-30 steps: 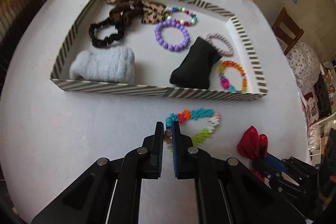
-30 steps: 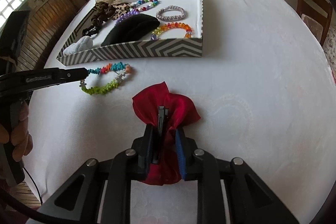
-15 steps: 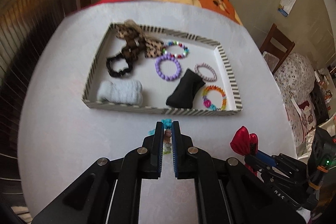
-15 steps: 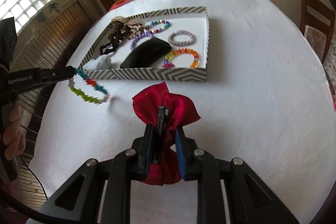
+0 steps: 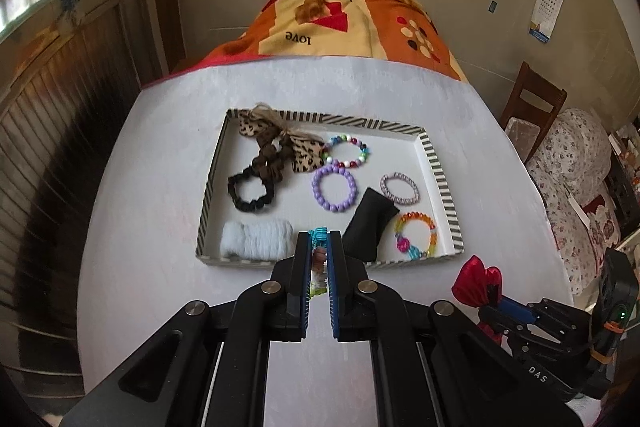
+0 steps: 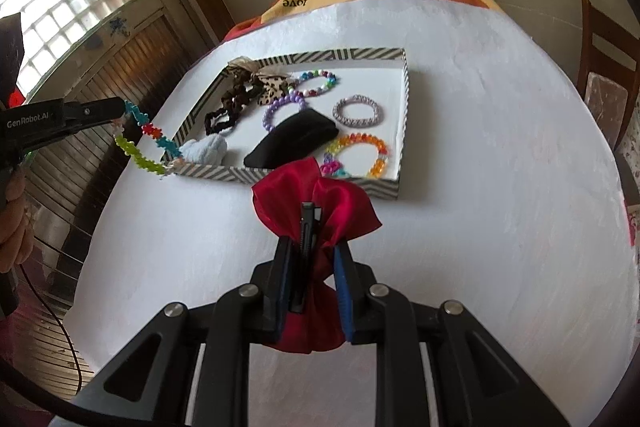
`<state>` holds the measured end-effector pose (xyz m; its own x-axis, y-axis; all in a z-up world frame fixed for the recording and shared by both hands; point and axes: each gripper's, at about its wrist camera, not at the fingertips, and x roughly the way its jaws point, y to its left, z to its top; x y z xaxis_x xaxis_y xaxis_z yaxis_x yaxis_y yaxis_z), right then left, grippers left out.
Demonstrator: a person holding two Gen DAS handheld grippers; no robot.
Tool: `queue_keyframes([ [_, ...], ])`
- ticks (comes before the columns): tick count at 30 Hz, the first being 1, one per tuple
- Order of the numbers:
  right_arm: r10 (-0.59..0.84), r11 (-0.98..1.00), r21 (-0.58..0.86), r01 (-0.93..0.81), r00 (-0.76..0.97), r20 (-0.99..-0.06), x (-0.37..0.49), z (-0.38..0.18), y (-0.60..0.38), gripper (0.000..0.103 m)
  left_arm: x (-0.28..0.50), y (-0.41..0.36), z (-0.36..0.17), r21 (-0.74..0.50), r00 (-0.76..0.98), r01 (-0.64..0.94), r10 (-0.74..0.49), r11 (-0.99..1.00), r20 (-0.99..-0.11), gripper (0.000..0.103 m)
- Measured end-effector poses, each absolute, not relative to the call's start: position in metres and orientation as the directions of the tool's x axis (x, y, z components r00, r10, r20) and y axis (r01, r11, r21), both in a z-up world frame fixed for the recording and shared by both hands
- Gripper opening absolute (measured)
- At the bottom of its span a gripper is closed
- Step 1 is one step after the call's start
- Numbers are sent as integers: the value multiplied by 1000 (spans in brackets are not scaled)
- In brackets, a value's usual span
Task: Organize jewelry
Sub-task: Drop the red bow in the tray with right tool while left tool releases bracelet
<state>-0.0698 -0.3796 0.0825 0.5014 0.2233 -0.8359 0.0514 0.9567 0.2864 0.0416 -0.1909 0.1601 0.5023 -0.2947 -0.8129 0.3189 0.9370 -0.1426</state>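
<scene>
Bracelet (image 6: 144, 137) of multicolor beads hangs pinched in left gripper (image 5: 319, 257), lifted off the white tabletop (image 6: 480, 227) just outside the striped tray's (image 6: 404, 95) near-left corner. Right gripper (image 6: 312, 247) fingers clamp a red satin bow hair clip (image 6: 348, 211) by the tray's near edge; tray holds bracelets, scrunchies, black pouch (image 6: 292, 141).

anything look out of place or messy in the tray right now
Nothing damaged or spilled. In the striped tray, the black pouch lies askew among the bracelets, and the leopard-print bow and brown scrunchie are bunched together.
</scene>
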Motion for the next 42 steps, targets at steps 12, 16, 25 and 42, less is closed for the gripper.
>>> queue_keyframes([
  [12,213,958,278,62,492,-844,-42,79,-393,21,68,-213,154,-122,494,341,-288,932,-820,0],
  [16,216,957,282,65,487,-846,-37,75,-395,21,75,-220,152,-117,489,348,-287,930,-824,0],
  [25,219,954,289,76,481,-849,-26,70,-403,21,89,-230,149,-108,481,361,-284,926,-830,0],
  [42,204,964,261,56,474,-857,14,73,-406,21,112,-246,126,-101,433,378,-272,920,-859,0],
])
